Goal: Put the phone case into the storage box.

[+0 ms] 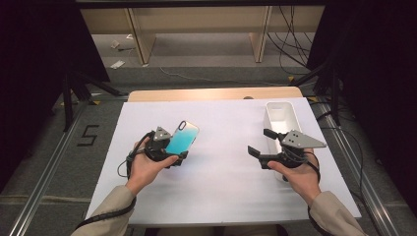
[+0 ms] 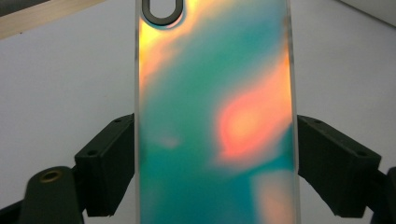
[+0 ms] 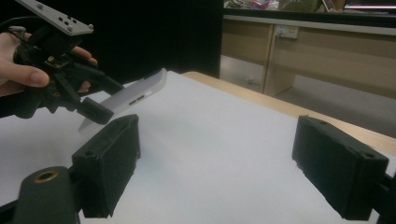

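Phone case (image 1: 181, 138), iridescent teal and orange, is seen in the high view left of centre, lifted off the white surface (image 1: 221, 172) and held across its width by the left gripper (image 1: 169, 147). At the right of that frame the right gripper (image 1: 260, 147) is held with its jaws spread and nothing between them, just in front of a white bin (image 1: 281, 115) standing on the surface.

In the left gripper view the phone case (image 2: 215, 116) fills the middle, its camera cutout at the top, and both black jaws are pressed against its long edges.

In the right gripper view the left gripper (image 3: 93, 109) is seen at the upper left with the phone case (image 3: 135, 95) tilted above the surface, while the near jaws stand wide apart and empty.

Pickup is judged done; a handover or a placing, perhaps into the bin, is judged still to come.
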Demonstrator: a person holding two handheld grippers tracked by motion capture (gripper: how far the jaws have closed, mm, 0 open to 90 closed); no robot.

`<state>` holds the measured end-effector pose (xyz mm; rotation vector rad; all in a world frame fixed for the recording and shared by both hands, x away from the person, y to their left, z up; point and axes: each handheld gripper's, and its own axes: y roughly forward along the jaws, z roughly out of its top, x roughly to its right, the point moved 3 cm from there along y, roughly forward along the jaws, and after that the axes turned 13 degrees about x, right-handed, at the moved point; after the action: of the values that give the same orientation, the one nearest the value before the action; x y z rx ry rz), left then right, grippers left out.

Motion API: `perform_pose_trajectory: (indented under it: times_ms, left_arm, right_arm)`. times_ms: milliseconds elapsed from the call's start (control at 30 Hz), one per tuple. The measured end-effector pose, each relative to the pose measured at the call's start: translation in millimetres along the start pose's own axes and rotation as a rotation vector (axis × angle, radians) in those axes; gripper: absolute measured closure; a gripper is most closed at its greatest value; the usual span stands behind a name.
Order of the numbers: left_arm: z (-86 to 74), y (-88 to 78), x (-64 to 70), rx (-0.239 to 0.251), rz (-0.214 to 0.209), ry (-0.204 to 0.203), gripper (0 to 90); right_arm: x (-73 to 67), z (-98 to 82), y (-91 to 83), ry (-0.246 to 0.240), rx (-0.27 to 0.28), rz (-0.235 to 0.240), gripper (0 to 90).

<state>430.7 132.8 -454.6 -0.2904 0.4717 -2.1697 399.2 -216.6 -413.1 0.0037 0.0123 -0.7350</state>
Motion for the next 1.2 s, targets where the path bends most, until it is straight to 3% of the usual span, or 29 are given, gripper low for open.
perform_pose_trajectory:
  times_ms: [367,1200]
  left_arm:
    - [2.9,-1.5,3.6,0.026,0.004,0.014,16.9]
    - [7.0,1.8,24.5,0.043,-0.035,0.038,16.9]
  right_arm:
    - [-1.7,0.2,14.8,0.015,0.001,0.003,16.3]
    - [-4.4,1.6,36.5,0.034,0.003,0.012,16.3]
